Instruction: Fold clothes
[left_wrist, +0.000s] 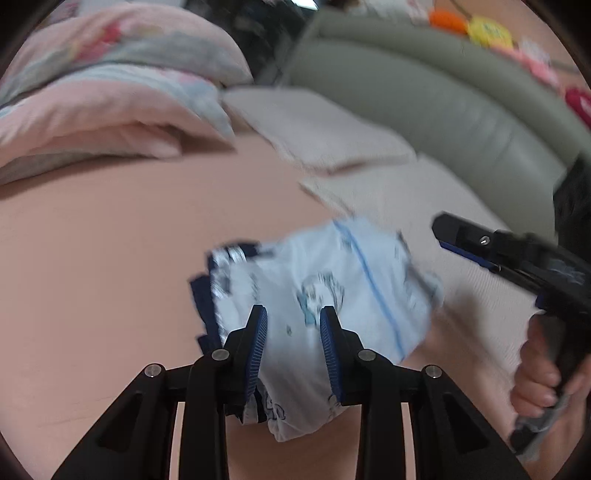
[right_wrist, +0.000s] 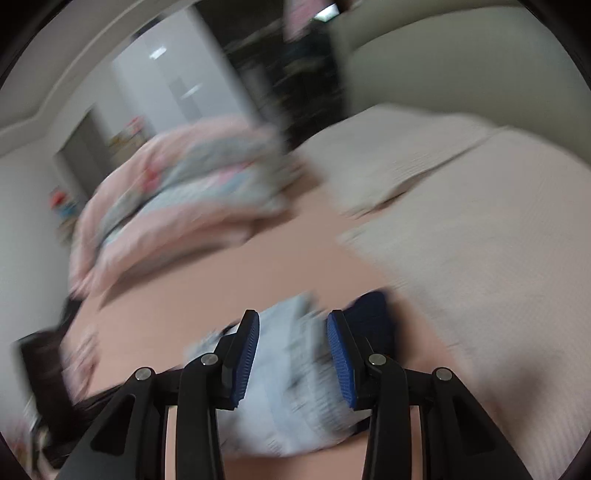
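I'm loosening left hand-held gripper (left_wrist: 293, 314), garment (left_wrist: 332, 280) slack between pads; right hand-held gripper (right_wrist: 292, 319) part-open astride it, laying it on bed (left_wrist: 110, 258).

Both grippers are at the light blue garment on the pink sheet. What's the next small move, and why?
Probably back the left gripper off the light blue garment. The cloth already looks bunched into a compact bundle on the pink sheet, and its pads seem slack beside it, not pinching. The right gripper also straddles the cloth; blur hides any grip.
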